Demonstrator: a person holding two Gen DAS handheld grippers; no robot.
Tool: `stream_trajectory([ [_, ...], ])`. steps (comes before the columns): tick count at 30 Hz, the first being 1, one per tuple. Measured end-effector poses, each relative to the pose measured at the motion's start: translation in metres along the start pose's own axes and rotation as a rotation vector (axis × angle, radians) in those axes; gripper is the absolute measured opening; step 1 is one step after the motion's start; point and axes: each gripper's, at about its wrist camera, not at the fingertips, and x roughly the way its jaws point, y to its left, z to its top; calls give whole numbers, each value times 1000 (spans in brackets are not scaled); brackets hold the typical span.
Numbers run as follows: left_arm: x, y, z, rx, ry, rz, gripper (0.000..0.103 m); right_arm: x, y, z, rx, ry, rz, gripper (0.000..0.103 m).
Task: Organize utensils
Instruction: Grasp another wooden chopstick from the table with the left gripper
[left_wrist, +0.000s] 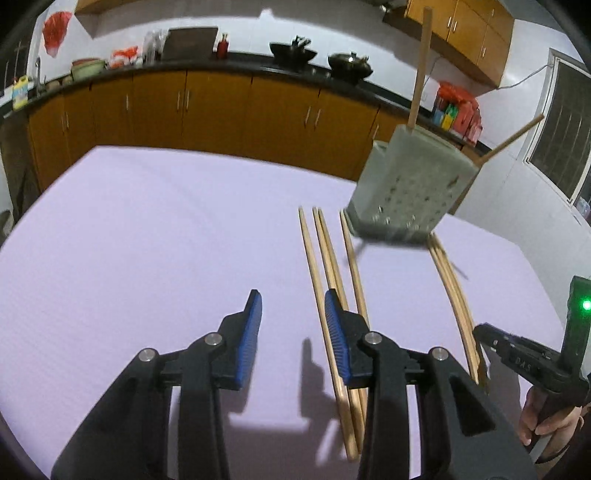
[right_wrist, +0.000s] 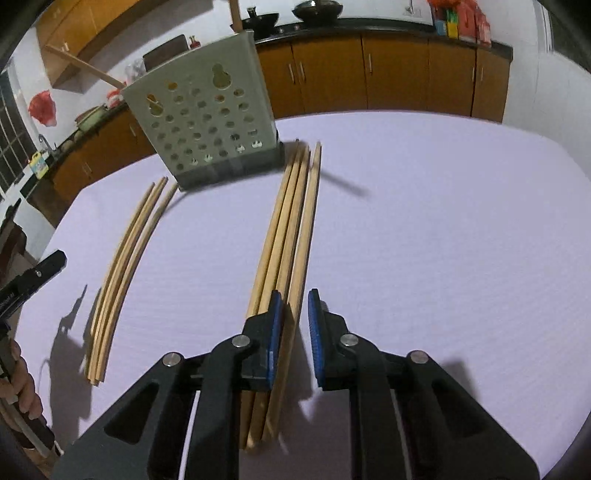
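A grey perforated utensil holder (left_wrist: 406, 184) (right_wrist: 207, 122) stands on the lilac table (left_wrist: 147, 240) with two chopsticks (left_wrist: 421, 66) sticking out of it. Two bundles of wooden chopsticks lie flat in front of it. My left gripper (left_wrist: 295, 317) is open low over the cloth with nothing between its pads; its right finger (left_wrist: 338, 332) overlaps one bundle (left_wrist: 325, 258). My right gripper (right_wrist: 294, 321) hangs over the other bundle (right_wrist: 291, 221). One stick runs into the narrow gap beside its left pad (right_wrist: 275, 325), and the right pad stays clear of it.
The left gripper's bundle (right_wrist: 125, 251) also shows in the right wrist view, with that gripper (right_wrist: 37, 273) and a hand (right_wrist: 22, 387) at the frame's left edge. Behind the table runs a dark counter (left_wrist: 221, 62) over orange cabinets, carrying woks (left_wrist: 349, 62) and bottles.
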Motion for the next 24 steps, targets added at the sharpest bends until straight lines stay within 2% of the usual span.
stream_trajectory([
  [3, 7, -3, -6, 1, 30, -20, 32, 3, -4, -1, -1, 1, -26, 8],
  [8, 15, -8, -9, 20, 68, -42, 27, 2, -21, 2, 40, -21, -106, 8],
  [14, 21, -20, -13, 62, 114, -46, 22, -1, -28, -1, 36, -27, -117, 8],
  [20, 28, -31, -19, 121, 135, 7, 18, -4, -30, -4, 24, -26, -110, 8],
  [24, 31, -32, -17, 128, 136, 42, 9, -6, -28, -8, 18, -26, -104, 8],
])
